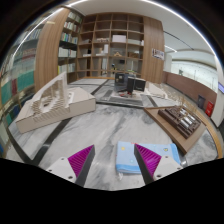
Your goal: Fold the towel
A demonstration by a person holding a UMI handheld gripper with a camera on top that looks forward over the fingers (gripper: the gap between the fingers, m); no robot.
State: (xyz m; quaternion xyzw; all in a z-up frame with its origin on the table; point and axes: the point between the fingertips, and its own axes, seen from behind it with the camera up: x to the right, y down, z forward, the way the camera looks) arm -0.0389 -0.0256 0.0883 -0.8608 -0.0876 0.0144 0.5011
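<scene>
Towel (127,160) lies half hidden between the open jaws

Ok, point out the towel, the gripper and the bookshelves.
towel (127,157): gripper view, on its blue middle between the fingers.
gripper (116,160): gripper view, midway between its open fingertips.
bookshelves (108,45): gripper view, on the middle shelves at the far wall.

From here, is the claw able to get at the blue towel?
Probably yes: the claw is open, and the blue towel lies flat between and just ahead of its fingers, with nothing visible in the way.
</scene>
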